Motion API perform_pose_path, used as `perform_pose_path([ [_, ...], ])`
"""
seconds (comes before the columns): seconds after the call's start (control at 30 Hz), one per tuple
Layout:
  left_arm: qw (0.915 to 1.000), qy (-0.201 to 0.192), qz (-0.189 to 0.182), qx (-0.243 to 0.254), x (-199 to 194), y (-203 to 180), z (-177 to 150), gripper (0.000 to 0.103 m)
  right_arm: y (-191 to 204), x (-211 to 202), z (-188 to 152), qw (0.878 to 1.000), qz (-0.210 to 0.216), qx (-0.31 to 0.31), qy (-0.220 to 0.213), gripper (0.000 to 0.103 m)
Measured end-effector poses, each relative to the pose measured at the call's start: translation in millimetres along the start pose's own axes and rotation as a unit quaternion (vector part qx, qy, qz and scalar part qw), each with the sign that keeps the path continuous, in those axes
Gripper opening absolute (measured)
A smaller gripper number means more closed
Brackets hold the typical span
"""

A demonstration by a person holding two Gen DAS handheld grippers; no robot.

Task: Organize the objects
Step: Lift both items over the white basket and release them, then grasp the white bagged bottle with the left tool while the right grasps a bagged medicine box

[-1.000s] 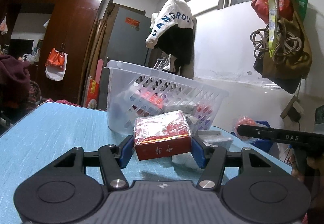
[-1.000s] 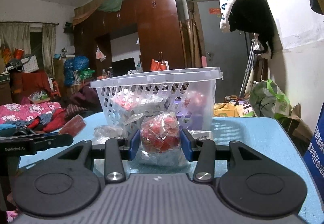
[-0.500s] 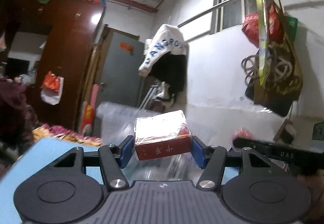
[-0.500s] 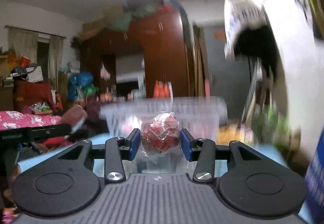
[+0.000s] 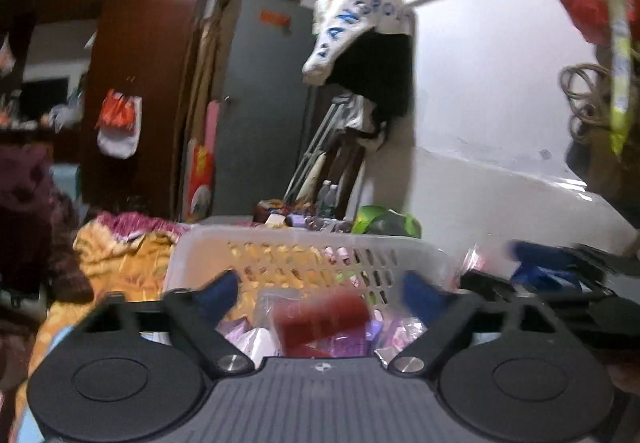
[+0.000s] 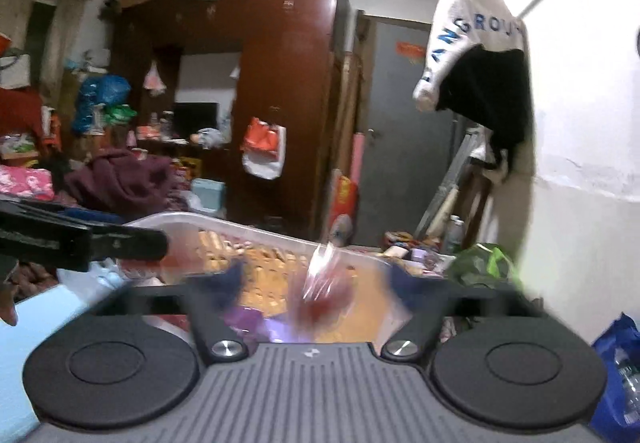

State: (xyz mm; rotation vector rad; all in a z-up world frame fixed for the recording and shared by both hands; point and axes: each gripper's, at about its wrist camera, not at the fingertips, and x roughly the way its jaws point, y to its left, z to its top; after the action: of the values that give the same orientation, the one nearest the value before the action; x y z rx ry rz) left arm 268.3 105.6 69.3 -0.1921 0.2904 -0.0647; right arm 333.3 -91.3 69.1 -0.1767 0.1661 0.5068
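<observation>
Nearest the left tool (image 5: 320,289), the jaws stand wide apart with nothing touching them — the red box (image 5: 320,323) is a blurred streak below and between them, seemingly dropping free into the white basket (image 5: 304,247) just ahead. The right tool (image 6: 316,283) is likewise spread open, and the red-and-clear snack bag (image 6: 320,297) blurs between its fingers without contact, also over the basket's mouth. Beneath both lie purple and pink packets already in the basket. Judging by this, two more items are just being delivered; whether anything is left on the blue counter (image 6: 36,319) cannot be told from here. Beyond stand a brown wardrobe and a grey door.
</observation>
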Motion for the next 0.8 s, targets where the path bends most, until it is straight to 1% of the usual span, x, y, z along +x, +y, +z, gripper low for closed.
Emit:
perform_pose_path([
  [0.03,0.9999,-0.009,-0.004,-0.002,-5,1,-3,0.094,-2,-10,-3,1.0,-0.01,0.008,-0.017,0.103],
  [0.07,0.9998,-0.021,-0.006,0.001,-15,1,-7,0.097,-5,-23,-6,0.999,-0.003,0.016,-0.03,0.103],
  [0.1,0.9995,-0.032,-0.007,0.005,-29,0,-12,0.099,-8,-35,-8,0.999,0.014,0.025,-0.036,0.103],
  [0.17,0.9991,-0.038,-0.004,0.022,-61,-10,-33,0.101,-15,-59,-15,0.998,0.032,0.047,-0.024,0.103],
  [0.23,0.9985,-0.015,-0.018,0.05,-77,-28,-57,0.101,-21,-75,-30,0.997,0.032,0.064,-0.009,0.103],
  [0.3,0.9963,0.025,-0.025,0.078,-84,-47,-89,0.101,-21,-86,-51,0.997,0.048,0.062,0.005,0.103],
  [0.37,0.9929,0.053,-0.033,0.101,-84,-62,-117,0.101,-25,-84,-66,0.996,0.054,0.069,0.028,0.103],
  [0.43,0.9887,0.089,-0.033,0.116,-76,-72,-137,0.101,-31,-77,-77,0.992,0.055,0.088,0.067,0.103],
  [0.5,0.9864,0.105,-0.034,0.122,-71,-76,-146,0.1,-38,-73,-85,0.989,0.058,0.105,0.083,0.103],
  [0.57,0.9882,0.097,-0.027,0.115,-71,-76,-144,0.1,-42,-73,-88,0.988,0.054,0.115,0.083,0.103],
  [0.6,0.9893,0.089,-0.017,0.114,-72,-75,-141,0.1,-44,-73,-89,0.987,0.055,0.121,0.085,0.103],
  [0.63,0.9891,0.091,-0.007,0.116,-70,-78,-139,0.1,-46,-74,-91,0.986,0.059,0.127,0.086,0.103],
  [0.73,0.9849,0.119,-0.004,0.125,-55,-81,-133,0.1,-48,-78,-97,0.983,0.068,0.138,0.095,0.103],
  [0.77,0.9839,0.128,-0.004,0.124,-48,-82,-131,0.1,-47,-80,-100,0.983,0.068,0.139,0.097,0.103],
  [0.8,0.983,0.143,-0.012,0.114,-43,-80,-130,0.098,-49,-80,-102,0.983,0.067,0.14,0.099,0.103],
])
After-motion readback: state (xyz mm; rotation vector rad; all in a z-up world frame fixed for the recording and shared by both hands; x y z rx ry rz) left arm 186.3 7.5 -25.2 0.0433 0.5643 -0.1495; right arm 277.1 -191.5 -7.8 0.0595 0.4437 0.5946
